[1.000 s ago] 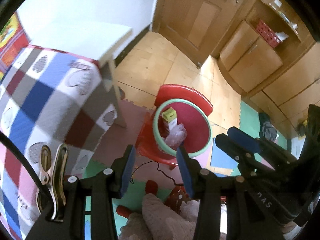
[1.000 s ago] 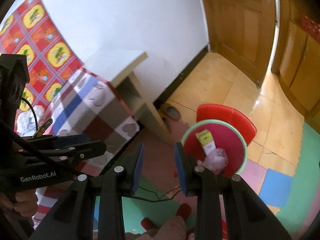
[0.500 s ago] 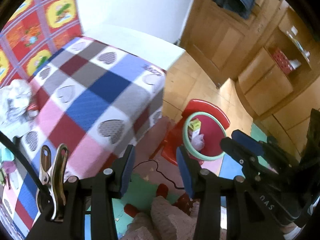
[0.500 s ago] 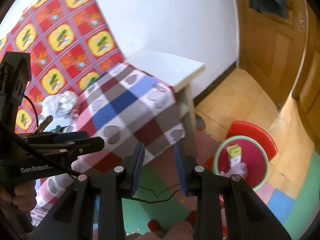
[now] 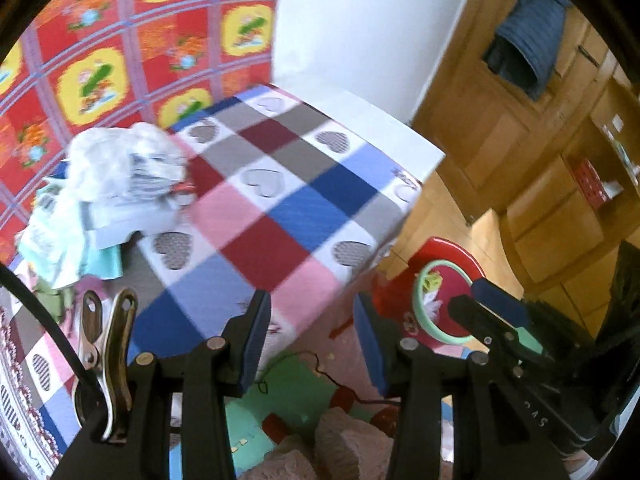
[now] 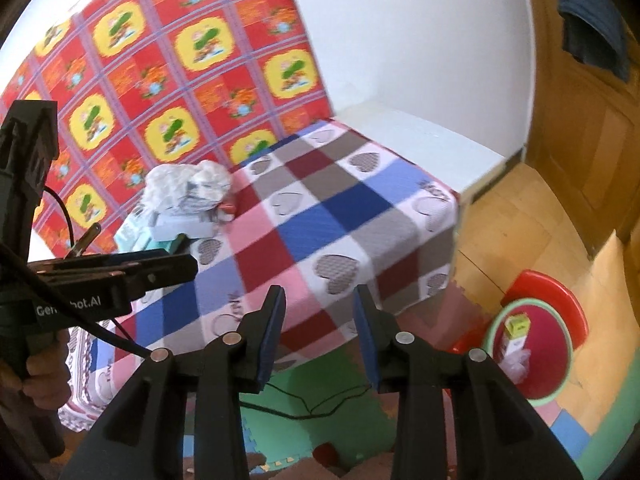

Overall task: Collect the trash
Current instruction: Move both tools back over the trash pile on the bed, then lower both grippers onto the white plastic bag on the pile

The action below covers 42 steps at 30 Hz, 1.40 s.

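Over the near edge of the bench [image 6: 320, 216], which wears a checked cloth with heart patches, both tongs hang in the air with nothing in them. Left tongs [image 5: 308, 336] stand with their blue-padded jaws wide apart and empty; right tongs [image 6: 320, 332] likewise gape open, holding nothing. From the right wrist view the left tongs show side-on at the left, their jaws drawn out toward the bench, with a hand [image 6: 36, 376] on the grip below.

At the far left corner of the bench, against the wall hanging [image 6: 160, 64] of red and yellow squares, lies the trash pile [image 5: 120, 172]: crumpled white wrapping on top of printed paper and a flat pale box, with a teal sheet [image 5: 106, 260] poking out beneath on the near side. Everything there is blurred, so finer detail cannot be told.

Down on the floor to the right of the bench sits a red basin [image 6: 544, 356] with a pale green rim, resting on a red stool [image 6: 560, 292]. Inside it stands a small yellow-green carton [image 6: 516, 330], upright, and a bit of clear plastic [image 6: 518, 362] just beside it. A black cable [image 6: 308, 404] trails across the foam floor mats.
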Tool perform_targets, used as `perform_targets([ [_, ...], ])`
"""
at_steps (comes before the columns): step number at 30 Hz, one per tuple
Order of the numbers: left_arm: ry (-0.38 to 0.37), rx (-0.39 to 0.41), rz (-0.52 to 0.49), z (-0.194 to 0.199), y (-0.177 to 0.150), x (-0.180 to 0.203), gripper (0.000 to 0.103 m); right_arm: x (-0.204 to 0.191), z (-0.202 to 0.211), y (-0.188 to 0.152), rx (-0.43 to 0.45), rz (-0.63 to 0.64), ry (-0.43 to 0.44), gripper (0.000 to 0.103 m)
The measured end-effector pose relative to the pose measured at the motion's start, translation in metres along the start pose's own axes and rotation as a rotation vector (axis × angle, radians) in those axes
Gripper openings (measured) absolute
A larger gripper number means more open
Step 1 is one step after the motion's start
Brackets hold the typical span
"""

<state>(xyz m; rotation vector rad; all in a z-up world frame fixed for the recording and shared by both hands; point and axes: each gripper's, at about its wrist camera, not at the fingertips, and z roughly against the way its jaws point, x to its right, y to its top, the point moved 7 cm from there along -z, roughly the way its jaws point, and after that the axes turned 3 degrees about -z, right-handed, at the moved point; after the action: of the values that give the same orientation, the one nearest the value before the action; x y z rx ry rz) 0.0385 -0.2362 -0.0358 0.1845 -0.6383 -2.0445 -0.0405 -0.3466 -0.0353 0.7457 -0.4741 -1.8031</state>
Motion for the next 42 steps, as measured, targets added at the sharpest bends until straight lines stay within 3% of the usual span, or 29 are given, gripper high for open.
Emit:
perform_targets([
  [10,0.07,0.051,0.128,0.029,0.0,-0.076,0.045,-0.067,-0.028,0.011,-0.05,0.127,0.092,0.036],
  [18,0.148,0.075,0.246,0.033,0.015,-0.127,0.045,-0.097,-0.064,0.044,-0.08,0.163,0.208,0.036],
  [21,0.161,0.071,0.284,0.026,0.027,-0.141,0.045,-0.104,-0.084,0.061,-0.1,0.187,0.241,0.039],
  [24,0.191,0.068,0.318,0.017,0.04,-0.155,0.045,-0.112,-0.105,0.078,-0.122,0.214,0.27,0.05],
  [29,0.218,0.073,0.364,0.0,0.065,-0.175,0.045,-0.125,-0.146,0.103,-0.177,0.257,0.33,0.051],
  [36,0.267,0.054,0.45,-0.03,0.088,-0.203,0.054,-0.141,-0.204,0.128,-0.249,0.301,0.397,0.06],
  [42,0.317,0.023,0.468,-0.051,0.099,-0.217,0.056,-0.152,-0.253,0.142,-0.318,0.266,0.467,0.062],
])
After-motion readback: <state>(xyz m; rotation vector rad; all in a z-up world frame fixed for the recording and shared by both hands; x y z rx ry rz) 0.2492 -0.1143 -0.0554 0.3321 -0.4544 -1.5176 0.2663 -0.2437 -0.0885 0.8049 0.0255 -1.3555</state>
